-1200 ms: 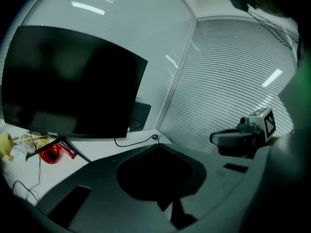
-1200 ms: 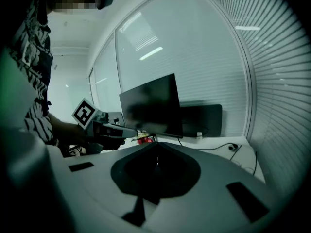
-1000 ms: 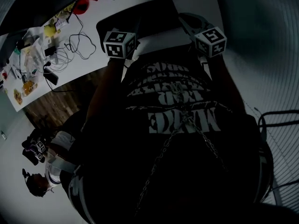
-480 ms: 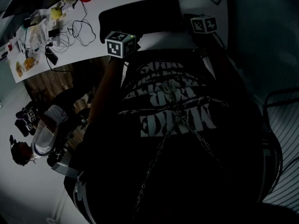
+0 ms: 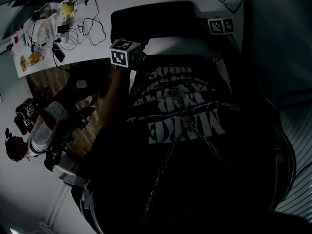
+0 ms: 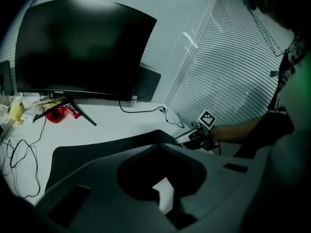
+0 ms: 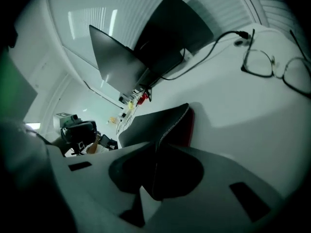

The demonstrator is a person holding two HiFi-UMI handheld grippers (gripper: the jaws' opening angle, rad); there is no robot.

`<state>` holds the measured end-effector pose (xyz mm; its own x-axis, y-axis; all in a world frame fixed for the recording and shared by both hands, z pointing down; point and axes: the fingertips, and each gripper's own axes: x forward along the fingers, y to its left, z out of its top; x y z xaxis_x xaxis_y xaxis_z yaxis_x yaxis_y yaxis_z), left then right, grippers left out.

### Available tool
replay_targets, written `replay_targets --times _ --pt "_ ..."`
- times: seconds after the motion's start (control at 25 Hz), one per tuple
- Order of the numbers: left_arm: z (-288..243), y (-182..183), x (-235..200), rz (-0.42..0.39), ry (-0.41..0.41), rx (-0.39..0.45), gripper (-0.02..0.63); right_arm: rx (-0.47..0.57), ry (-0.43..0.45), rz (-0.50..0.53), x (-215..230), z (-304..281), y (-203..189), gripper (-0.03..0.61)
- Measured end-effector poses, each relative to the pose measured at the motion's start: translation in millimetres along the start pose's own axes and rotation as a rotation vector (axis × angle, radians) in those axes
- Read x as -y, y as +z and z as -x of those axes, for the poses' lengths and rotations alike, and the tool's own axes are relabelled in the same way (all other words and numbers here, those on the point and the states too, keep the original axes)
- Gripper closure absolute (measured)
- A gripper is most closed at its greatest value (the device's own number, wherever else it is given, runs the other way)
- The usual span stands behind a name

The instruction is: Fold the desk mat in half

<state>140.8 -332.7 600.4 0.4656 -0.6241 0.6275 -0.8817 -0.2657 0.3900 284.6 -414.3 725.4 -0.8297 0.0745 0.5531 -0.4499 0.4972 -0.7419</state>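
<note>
Jaws of the left gripper [image 6: 158, 147] are pressed together on the near edge of the desk mat [image 6: 97, 152], which rises to a peak where they pinch it. In this left gripper view the dark mat lies across the white table [image 6: 112, 123]. A curved monitor [image 6: 82, 42] stands at 11 o'clock, with a red object [image 6: 57, 113] by its foot at 9 o'clock. A black cable [image 6: 141, 109] and a pair of glasses [image 6: 173, 119] lie past the mat at 1 o'clock. The right gripper [image 6: 188, 137] is at the mat's other near corner, at 3 o'clock, with blinds [image 6: 233, 67] behind it. In the right gripper view its jaws have just been closing and now stand narrow on the mat's stitched edge. That corner is lifted off the table, its red underside facing 3 o'clock, and the glasses lie at 2 o'clock. In the head view the mat lies on the table at 12 o'clock, beyond the wearer's printed black shirt [image 5: 185, 111], with one gripper at each near corner. Loose cords [image 5: 87, 26] lie at 10 o'clock, and a second person [image 5: 44, 130] is at 9 o'clock.
</note>
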Motion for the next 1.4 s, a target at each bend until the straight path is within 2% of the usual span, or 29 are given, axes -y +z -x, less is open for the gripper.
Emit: replay_targets --times 0.12,0.2,0.28,0.4,0.52,0.64,0.72,0.88,0.96,1.08,1.2,1.28,1.4 --pt "-2 2 1 -0.013 -0.025 -0.005 0.606 0.035 -0.004 0.02 -8 -3 11 0.546" --pt "-2 5 3 -0.035 -0.048 -0.011 0.606 0.021 -0.035 -0.002 0 -11 8 0.505" --pt "-1 12 4 -0.074 -0.058 -0.011 0.606 0.018 -0.085 0.04 1 -10 10 0.557" --pt "2 35 6 -0.14 -0.046 0.025 0.606 0.082 -0.103 0.232 -29 9 35 0.564" --pt "15 54 6 -0.217 -0.053 0.056 0.602 0.181 -0.092 0.437 -85 25 57 0.565" --pt "39 72 0 -0.363 -0.032 0.094 0.537 0.241 -0.099 0.593 -140 25 61 0.565" --pt "52 86 -5 -0.427 -0.014 0.115 0.508 0.265 -0.09 0.683 -171 22 64 0.565" --pt "74 102 -15 -0.496 -0.002 0.138 0.472 0.259 -0.062 0.904 -222 14 61 0.566" --pt "83 106 -22 -0.533 0.001 0.144 0.45 0.248 -0.019 1.008 -243 6 54 0.566" --pt "86 97 -33 -0.585 -0.057 0.108 0.388 0.192 0.041 1.151 -266 -6 37 0.566" --pt "83 78 -35 -0.718 -0.142 0.018 0.358 0.135 0.048 1.258 -274 -18 25 0.565" --pt "82 66 -32 -0.796 -0.205 -0.025 0.357 0.121 0.052 1.285 -278 -23 24 0.566" --pt "77 54 -30 -0.853 -0.258 -0.045 0.363 0.094 0.037 1.293 -277 -27 20 0.565"
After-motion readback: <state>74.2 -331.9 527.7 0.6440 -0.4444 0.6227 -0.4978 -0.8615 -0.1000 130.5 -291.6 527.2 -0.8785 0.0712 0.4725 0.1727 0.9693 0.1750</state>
